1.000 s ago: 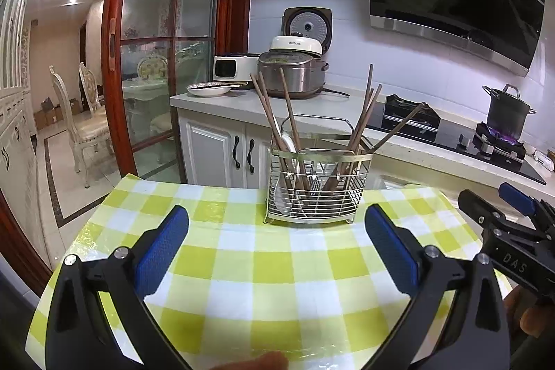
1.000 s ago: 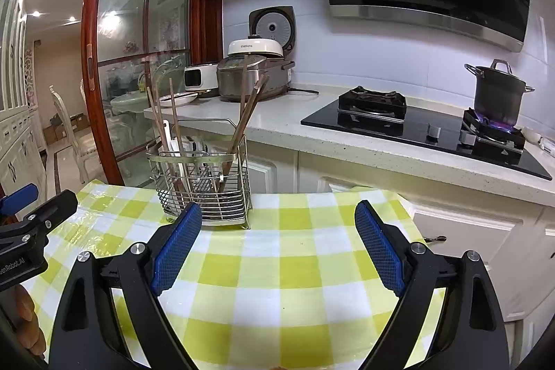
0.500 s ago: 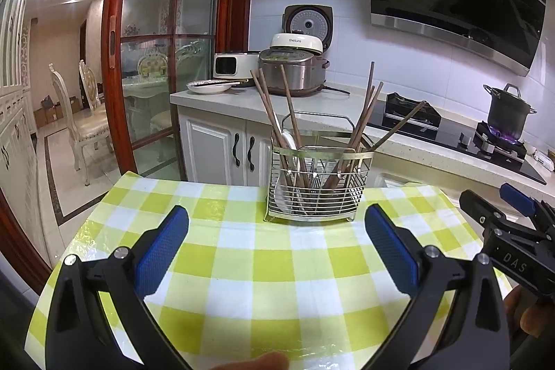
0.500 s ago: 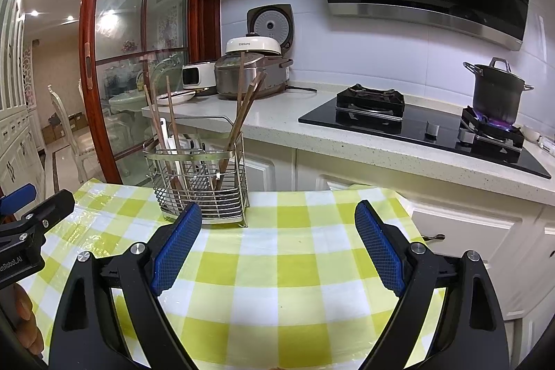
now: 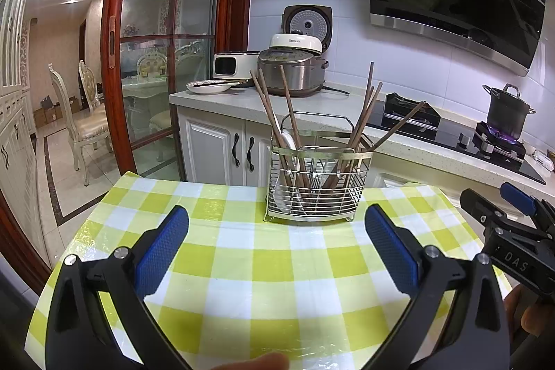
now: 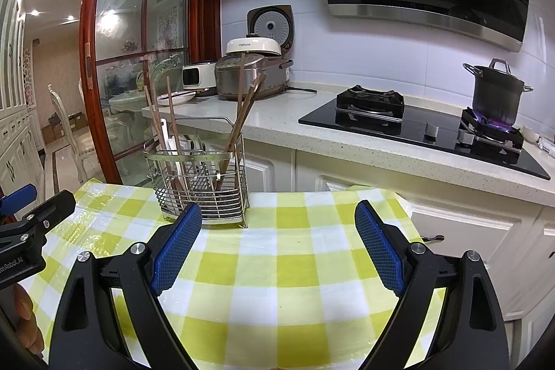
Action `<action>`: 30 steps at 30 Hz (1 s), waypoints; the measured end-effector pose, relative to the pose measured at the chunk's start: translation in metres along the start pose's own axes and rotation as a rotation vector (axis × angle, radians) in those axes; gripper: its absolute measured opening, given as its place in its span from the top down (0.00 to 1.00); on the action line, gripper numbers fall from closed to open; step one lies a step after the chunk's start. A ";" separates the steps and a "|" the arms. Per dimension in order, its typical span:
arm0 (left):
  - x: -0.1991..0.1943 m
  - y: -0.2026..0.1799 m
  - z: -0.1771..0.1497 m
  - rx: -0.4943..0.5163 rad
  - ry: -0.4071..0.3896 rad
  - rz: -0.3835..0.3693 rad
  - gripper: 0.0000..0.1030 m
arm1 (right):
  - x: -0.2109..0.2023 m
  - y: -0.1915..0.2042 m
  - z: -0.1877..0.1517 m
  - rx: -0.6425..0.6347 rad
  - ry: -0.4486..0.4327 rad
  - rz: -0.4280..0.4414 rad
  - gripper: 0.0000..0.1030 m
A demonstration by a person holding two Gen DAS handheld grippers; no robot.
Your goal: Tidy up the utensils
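A metal wire utensil rack (image 5: pixel 314 188) stands at the far side of a table with a yellow-green checked cloth (image 5: pixel 270 269). It holds several brown chopsticks (image 5: pixel 289 117) and a white spoon (image 5: pixel 288 141). The rack also shows in the right wrist view (image 6: pixel 201 186), ahead on the left. My left gripper (image 5: pixel 277 247) is open and empty, held over the cloth in front of the rack. My right gripper (image 6: pixel 277 240) is open and empty, to the right of the rack. Each gripper shows at the edge of the other's view.
Behind the table runs a white counter (image 6: pixel 277 127) with rice cookers (image 5: pixel 295 71), a plate (image 5: pixel 208 87) and a black hob (image 6: pixel 416 130). A dark pot (image 6: pixel 494 92) sits on a lit burner. A glass door (image 5: pixel 152 58) and chairs are at left.
Both grippers have lifted and edged slightly towards the rack, which sits a little lower and larger in both views. Both stay open.
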State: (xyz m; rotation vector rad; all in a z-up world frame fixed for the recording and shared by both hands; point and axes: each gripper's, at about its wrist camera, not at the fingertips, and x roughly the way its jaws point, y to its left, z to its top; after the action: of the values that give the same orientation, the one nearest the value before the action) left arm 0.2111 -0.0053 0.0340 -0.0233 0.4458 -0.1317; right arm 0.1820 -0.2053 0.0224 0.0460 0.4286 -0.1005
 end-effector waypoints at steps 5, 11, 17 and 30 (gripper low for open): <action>0.000 0.000 0.000 0.000 -0.001 -0.001 0.04 | 0.000 -0.002 0.000 0.000 0.001 -0.001 0.18; 0.000 0.000 0.000 0.000 0.000 0.000 0.04 | 0.000 -0.002 0.000 -0.001 0.001 0.000 0.18; 0.000 0.000 0.000 0.001 -0.001 0.001 0.04 | 0.000 -0.001 0.000 0.000 0.001 -0.001 0.18; 0.000 0.000 0.000 0.001 -0.001 0.000 0.04 | 0.001 -0.002 0.000 -0.002 0.001 -0.001 0.18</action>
State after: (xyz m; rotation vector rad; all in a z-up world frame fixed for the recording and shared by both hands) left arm 0.2113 -0.0054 0.0339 -0.0227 0.4448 -0.1314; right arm 0.1825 -0.2075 0.0222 0.0438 0.4296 -0.1012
